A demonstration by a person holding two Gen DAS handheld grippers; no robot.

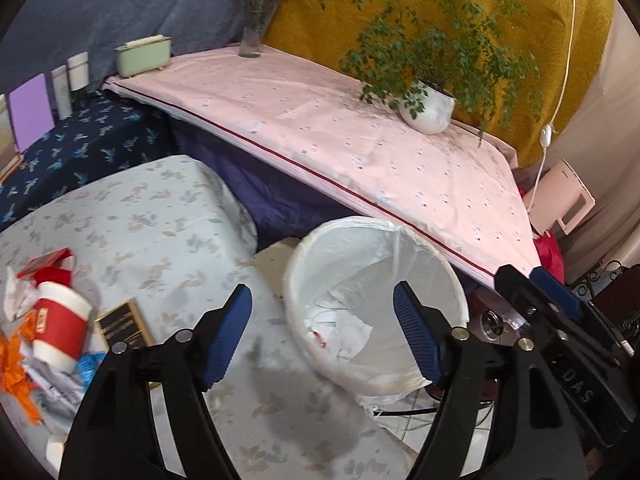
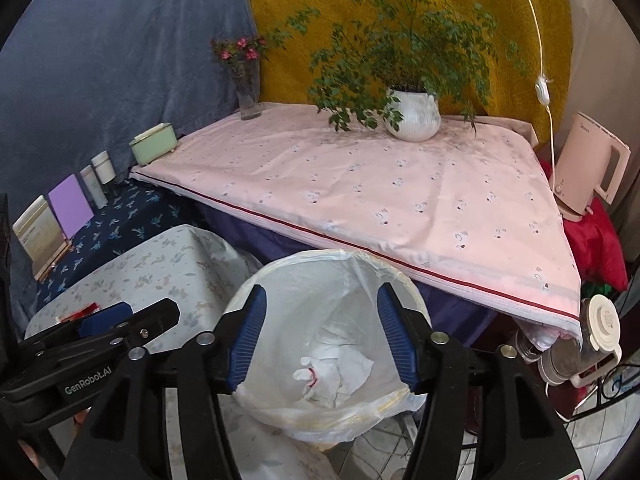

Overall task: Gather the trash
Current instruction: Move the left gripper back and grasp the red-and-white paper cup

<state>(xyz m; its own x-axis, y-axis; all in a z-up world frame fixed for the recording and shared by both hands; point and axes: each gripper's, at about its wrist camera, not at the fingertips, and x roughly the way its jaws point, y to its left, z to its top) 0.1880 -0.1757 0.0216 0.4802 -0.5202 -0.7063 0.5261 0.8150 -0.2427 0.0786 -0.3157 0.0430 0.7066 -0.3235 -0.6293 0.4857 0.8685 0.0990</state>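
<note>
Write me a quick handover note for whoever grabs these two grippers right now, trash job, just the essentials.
Left gripper: open, nothing between its jaws.
Right gripper: open, empty, over the bin mouth.
White lined bin stands beside the floral-cloth table; crumpled white paper already lies inside.
Left to collect on that table: red paper cup, red carton, orange scraps, blue wrapper, white tissues.
A dark plaque lies next to the pile; probably not trash.
</note>
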